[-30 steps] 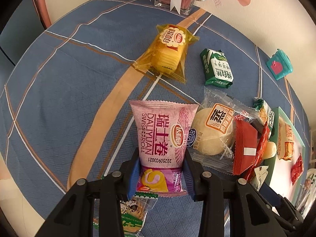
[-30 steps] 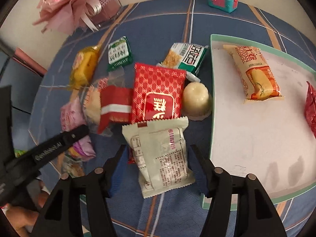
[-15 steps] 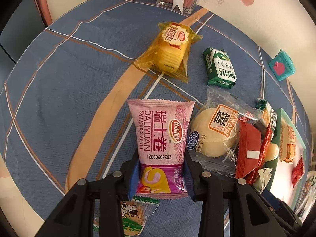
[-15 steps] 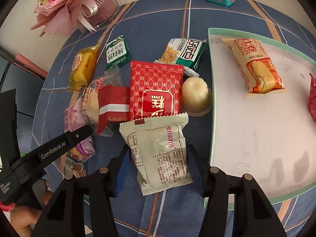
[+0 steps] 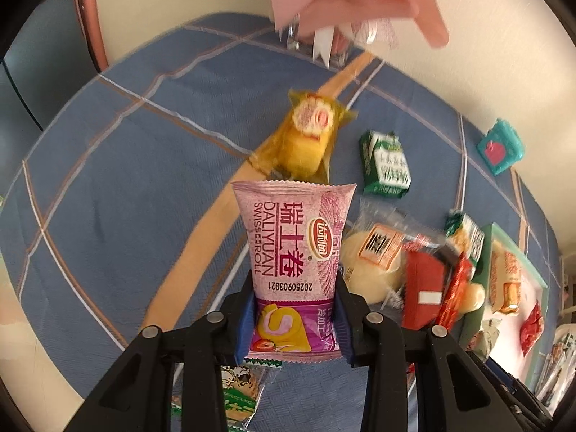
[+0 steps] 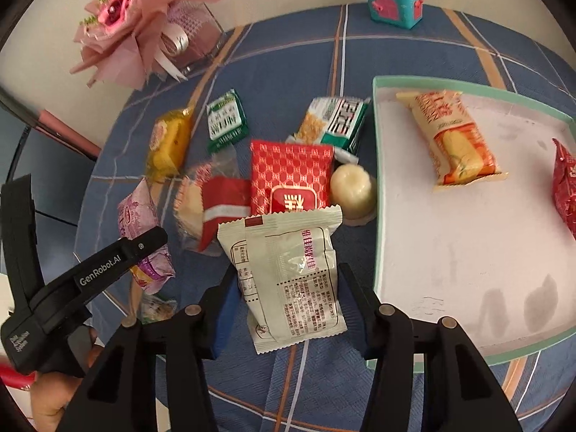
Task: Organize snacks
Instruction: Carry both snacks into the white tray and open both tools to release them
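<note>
2 packets are already in the tray [image 6: 381, 216]: an orange packet [image 6: 455, 136] and a red one [image 6: 565, 187]. About 10 snacks are left on the blue plaid tablecloth [image 5: 118, 187]. The left gripper [image 5: 293, 318] is clamped on a pink swiss roll packet [image 5: 293, 248]. The right gripper [image 6: 288, 295] is closed around a white packet [image 6: 288, 273], just beside the tray. A pink bouquet [image 6: 133, 32] is seen at the wall.

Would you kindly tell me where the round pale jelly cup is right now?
In the right wrist view, the jelly cup sits mid-frame on the tablecloth, between the red packet and the tray.
</note>
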`<state>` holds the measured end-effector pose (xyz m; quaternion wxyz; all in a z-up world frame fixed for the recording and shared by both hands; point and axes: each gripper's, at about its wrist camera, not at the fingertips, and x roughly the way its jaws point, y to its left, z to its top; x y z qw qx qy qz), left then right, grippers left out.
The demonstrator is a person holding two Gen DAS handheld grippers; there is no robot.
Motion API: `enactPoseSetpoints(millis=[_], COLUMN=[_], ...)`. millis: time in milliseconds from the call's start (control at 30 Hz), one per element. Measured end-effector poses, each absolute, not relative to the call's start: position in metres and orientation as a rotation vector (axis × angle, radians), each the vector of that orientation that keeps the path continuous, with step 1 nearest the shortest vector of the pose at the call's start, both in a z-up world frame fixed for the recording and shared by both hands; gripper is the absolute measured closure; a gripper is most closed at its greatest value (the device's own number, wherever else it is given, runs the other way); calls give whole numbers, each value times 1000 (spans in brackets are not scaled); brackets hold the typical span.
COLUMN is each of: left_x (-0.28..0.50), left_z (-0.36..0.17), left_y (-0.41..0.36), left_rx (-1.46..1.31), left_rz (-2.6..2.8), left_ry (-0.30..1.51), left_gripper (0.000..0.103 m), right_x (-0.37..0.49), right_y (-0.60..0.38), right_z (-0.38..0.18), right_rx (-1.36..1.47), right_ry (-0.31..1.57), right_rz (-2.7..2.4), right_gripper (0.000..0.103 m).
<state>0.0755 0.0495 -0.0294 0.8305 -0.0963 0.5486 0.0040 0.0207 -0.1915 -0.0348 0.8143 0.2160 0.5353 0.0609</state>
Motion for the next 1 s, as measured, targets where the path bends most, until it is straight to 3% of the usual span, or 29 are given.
enactPoseSetpoints(millis=[500, 1000], left_x=[60, 36], left_z=[18, 21], left_y=[42, -79], left_rx=[-203, 2], left_rz=[23, -173], left_ry=[1025, 1039], left_gripper=[63, 63], right_x=[5, -19], right_y=[-206, -308], right_z=[0, -5], right_rx=[476, 558], right_ry=[1046, 1014], right_rz=[109, -181], right_gripper=[49, 49])
